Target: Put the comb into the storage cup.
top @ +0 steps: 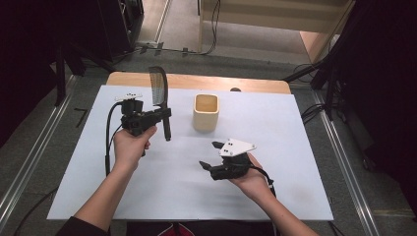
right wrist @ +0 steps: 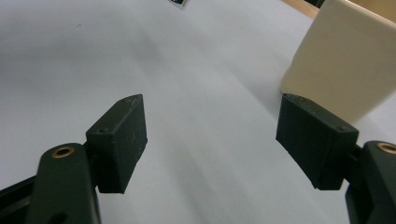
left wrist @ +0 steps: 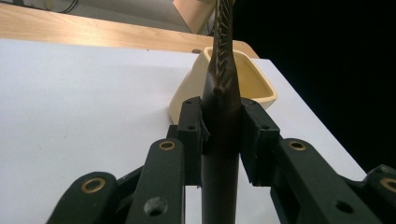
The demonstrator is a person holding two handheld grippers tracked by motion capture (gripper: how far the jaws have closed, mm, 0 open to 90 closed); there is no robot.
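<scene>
A dark comb [top: 161,96] stands nearly upright above the white table, teeth end up and handle end down. My left gripper [top: 162,115] is shut on its handle; in the left gripper view the comb [left wrist: 223,88] rises between the two pads [left wrist: 191,135]. A cream square cup [top: 205,112] stands upright on the table just right of the comb, its mouth open. It also appears beyond the jaws as the cup [left wrist: 254,81]. My right gripper [top: 210,155] hovers in front of the cup, jaws wide apart and empty. The cup [right wrist: 345,65] lies ahead of its right pad [right wrist: 315,140].
A white sheet [top: 187,196] covers the table, with a wooden strip [top: 196,81] at the far edge. Cables trail from both grippers. Dark stands and floor rails flank the table on both sides.
</scene>
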